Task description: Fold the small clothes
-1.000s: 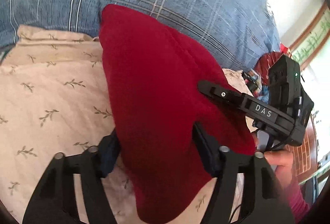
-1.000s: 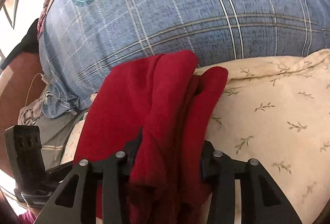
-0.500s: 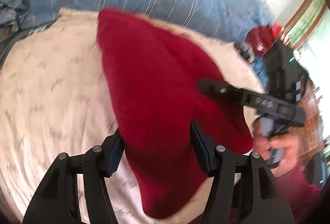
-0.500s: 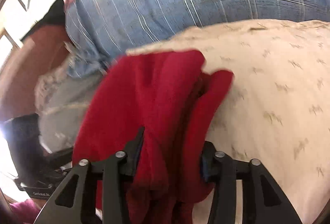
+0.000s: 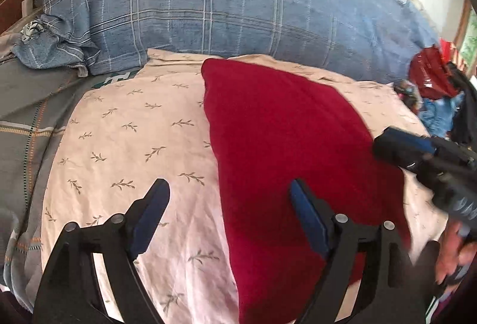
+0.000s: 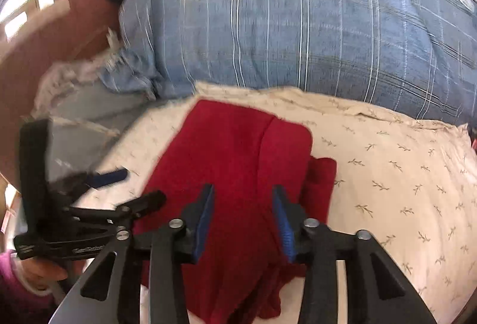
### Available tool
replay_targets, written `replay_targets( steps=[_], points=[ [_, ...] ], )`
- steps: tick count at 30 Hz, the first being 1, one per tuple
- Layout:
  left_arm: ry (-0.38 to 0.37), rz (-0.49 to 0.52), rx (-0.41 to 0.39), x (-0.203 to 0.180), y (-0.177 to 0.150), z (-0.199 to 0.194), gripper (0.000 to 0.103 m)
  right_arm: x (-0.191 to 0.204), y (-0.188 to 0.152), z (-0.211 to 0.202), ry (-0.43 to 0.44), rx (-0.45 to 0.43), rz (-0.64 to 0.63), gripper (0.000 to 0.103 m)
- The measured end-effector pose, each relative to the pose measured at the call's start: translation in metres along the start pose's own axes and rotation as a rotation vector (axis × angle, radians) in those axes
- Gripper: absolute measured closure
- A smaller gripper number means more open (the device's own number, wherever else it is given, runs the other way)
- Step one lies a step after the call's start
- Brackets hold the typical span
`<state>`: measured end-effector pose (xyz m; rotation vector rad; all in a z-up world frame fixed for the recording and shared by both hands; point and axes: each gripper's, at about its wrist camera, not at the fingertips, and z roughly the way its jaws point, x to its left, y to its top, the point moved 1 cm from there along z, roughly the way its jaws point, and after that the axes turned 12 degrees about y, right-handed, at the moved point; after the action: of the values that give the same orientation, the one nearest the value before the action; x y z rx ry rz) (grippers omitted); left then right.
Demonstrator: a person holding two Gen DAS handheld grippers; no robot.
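Your bed (image 5: 35,127) carries a big blue checked pillow (image 5: 226,4) along its far edge, and in front of that a cream pillow with a leaf print (image 5: 125,130). The red garment (image 5: 283,139) lies on the cream pillow, on its right half as the left camera sees it, already doubled into a long narrow strip with one layer overlapping another and a smaller flap poking out at its right side in the right view (image 6: 320,174). So the lengthwise folds look done; what is left, I'd judge, is bringing the near end up to the far end and squaring the edges.

Your left tongs (image 5: 229,198) have just been opening and stand wide, one finger over the cream pillow, the other over the red cloth, pinching nothing. Your right tongs (image 6: 243,201) have just been closing, yet their blue pads (image 6: 205,213) stand apart above the garment, gripping nothing visible.
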<state>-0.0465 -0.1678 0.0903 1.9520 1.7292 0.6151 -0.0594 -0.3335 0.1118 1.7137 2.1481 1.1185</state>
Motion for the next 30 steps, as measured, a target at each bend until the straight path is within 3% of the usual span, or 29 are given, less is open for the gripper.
replay_targets(
  steps=[2, 3, 9, 14, 18, 20, 25, 30],
  points=[
    [0.007, -0.004, -0.004, -0.003, 0.0, 0.003, 0.019, -0.008, -0.005, 0.025, -0.12, 0.045, -0.014, 0.069],
    [0.006, -0.001, -0.01, -0.004, -0.002, 0.003, 0.019, -0.016, -0.009, 0.036, -0.132, 0.068, 0.006, 0.068],
    [0.04, 0.024, -0.034, -0.012, -0.001, 0.002, 0.019, -0.027, -0.019, 0.025, -0.08, 0.027, 0.077, 0.064],
    [0.059, 0.016, -0.051, -0.011, -0.005, -0.002, 0.019, -0.005, -0.026, -0.012, 0.014, -0.008, 0.063, 0.054],
    [0.07, 0.005, -0.061, -0.011, -0.008, -0.008, 0.019, 0.014, -0.041, -0.025, -0.003, 0.007, -0.013, 0.051],
    [0.075, 0.002, -0.068, -0.011, -0.009, -0.009, 0.019, 0.015, -0.051, -0.021, -0.029, 0.027, -0.027, 0.056],
    [0.094, 0.012, -0.082, -0.011, -0.013, -0.019, 0.019, -0.005, -0.071, 0.008, -0.053, 0.096, 0.06, 0.054],
    [0.126, 0.018, -0.136, -0.005, -0.015, -0.038, 0.019, 0.004, -0.065, -0.013, -0.051, 0.022, 0.053, 0.051]
  ],
)
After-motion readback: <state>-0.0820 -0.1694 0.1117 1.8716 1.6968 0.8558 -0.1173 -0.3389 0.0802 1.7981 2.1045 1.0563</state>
